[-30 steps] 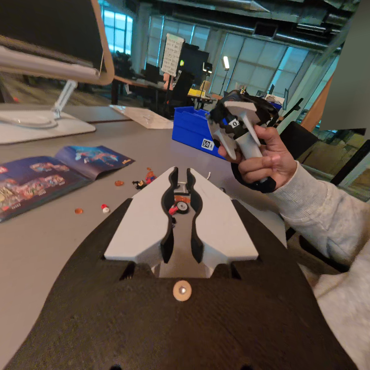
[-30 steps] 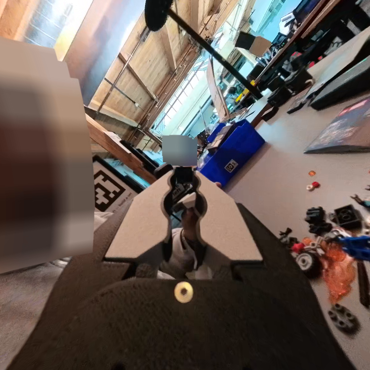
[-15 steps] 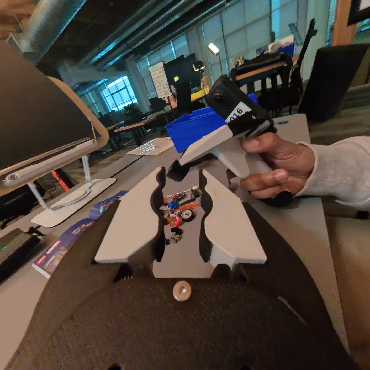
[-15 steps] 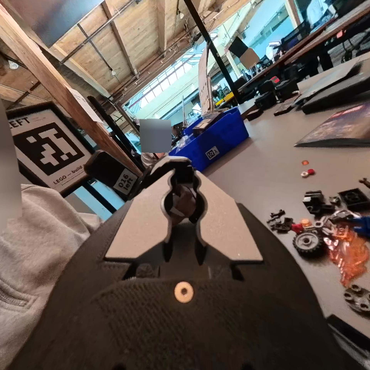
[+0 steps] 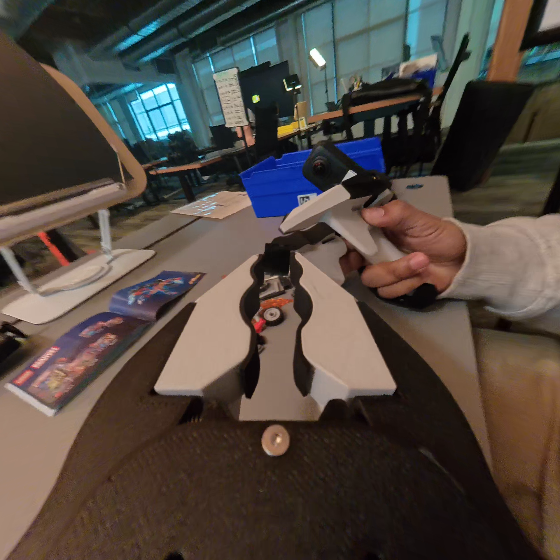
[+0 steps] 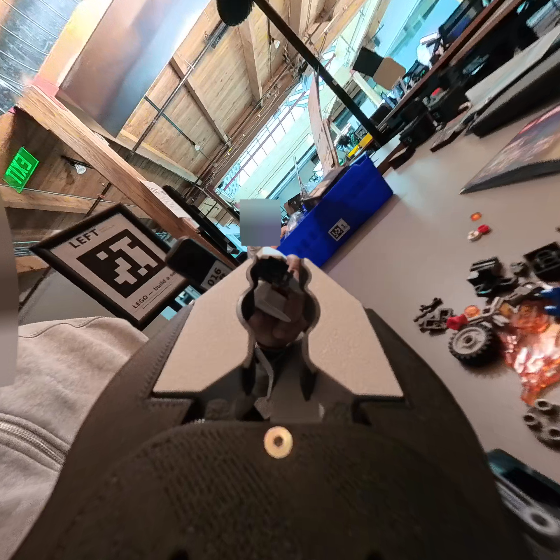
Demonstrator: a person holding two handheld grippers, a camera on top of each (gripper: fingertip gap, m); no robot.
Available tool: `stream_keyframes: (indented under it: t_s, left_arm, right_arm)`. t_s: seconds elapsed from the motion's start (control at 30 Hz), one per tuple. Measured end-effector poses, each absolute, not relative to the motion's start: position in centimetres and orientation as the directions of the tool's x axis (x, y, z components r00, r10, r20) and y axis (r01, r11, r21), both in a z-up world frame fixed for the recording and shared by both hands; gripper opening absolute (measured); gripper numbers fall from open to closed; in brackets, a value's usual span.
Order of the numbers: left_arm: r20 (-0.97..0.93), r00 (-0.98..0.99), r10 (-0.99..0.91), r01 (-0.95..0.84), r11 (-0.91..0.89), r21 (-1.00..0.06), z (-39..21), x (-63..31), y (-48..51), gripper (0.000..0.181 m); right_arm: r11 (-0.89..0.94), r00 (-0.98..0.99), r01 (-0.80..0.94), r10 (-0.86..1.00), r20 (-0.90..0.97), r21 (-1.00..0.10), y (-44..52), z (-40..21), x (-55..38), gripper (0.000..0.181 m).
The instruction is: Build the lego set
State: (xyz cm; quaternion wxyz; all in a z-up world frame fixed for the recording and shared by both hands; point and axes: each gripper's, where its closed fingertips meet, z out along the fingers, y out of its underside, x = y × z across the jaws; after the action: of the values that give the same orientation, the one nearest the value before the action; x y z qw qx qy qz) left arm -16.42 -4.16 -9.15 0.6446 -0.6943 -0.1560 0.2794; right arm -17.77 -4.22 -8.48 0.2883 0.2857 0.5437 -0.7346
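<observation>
The left gripper (image 5: 275, 264) hangs above the desk (image 5: 212, 236) with its fingers parted to a narrow gap. A small black piece (image 5: 274, 260) sits between their tips. Whether they press on it or only flank it I cannot tell.

The right gripper (image 6: 274, 263) comes in from the right, held in a hand (image 5: 412, 251). Its fingers are clenched on that same black piece, so the piece is in the air where the two sets of tips meet, clear of the desk.

On the desk below lies a loose scatter of small parts:
- a grey wheel with a black tyre (image 6: 471, 342)
- clear orange flame-like pieces (image 6: 527, 354) just beside the wheel
- several black parts (image 6: 485, 272)
- a red stud and a white stud (image 6: 478, 231) a little apart from the rest

An open picture booklet (image 5: 91, 348) lies to the left, near the white foot of a stand (image 5: 75, 278).

Farther back, a blue bin (image 5: 272, 188) stands on the desk. The right wrist view shows a dark flat thing and what may be clear plastic inside it, but most of its contents are hidden.
</observation>
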Motion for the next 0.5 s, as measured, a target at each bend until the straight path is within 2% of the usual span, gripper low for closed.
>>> stream_keyframes:
  t_s: [0.03,0.13,0.27,0.37,0.5]
  left_arm:
    - [-0.130,0.819,0.559,-0.102,-0.081,-0.992,-9.1,-16.4,-4.3,0.016]
    - [0.101,0.899,0.426,0.086,0.056,-0.995,-8.8,-15.8,-4.3,0.016]
    - [0.368,0.911,0.184,0.336,0.187,-0.923,-7.9,-14.7,-4.3,0.015]
    - [0.479,0.873,0.090,0.454,0.207,-0.866,-8.0,-14.5,-4.2,0.015]
    - [0.620,0.784,-0.037,0.617,0.167,-0.769,-8.7,-14.1,-4.0,0.015]
  right_arm:
    - [-0.254,-0.689,0.716,-0.106,-0.717,-0.651,-3.8,-8.3,-17.9,0.030]
    - [-0.252,-0.782,0.618,-0.107,-0.613,-0.745,-3.1,-7.3,-17.0,0.039]
    - [-0.171,-0.858,0.514,-0.086,-0.507,-0.841,-4.1,-7.7,-15.2,0.043]
    - [-0.143,-0.907,0.420,-0.071,-0.414,-0.896,-4.8,-7.7,-14.1,0.047]
    - [-0.128,-0.991,0.123,0.042,-0.129,-0.984,-4.6,-7.5,-13.3,0.041]
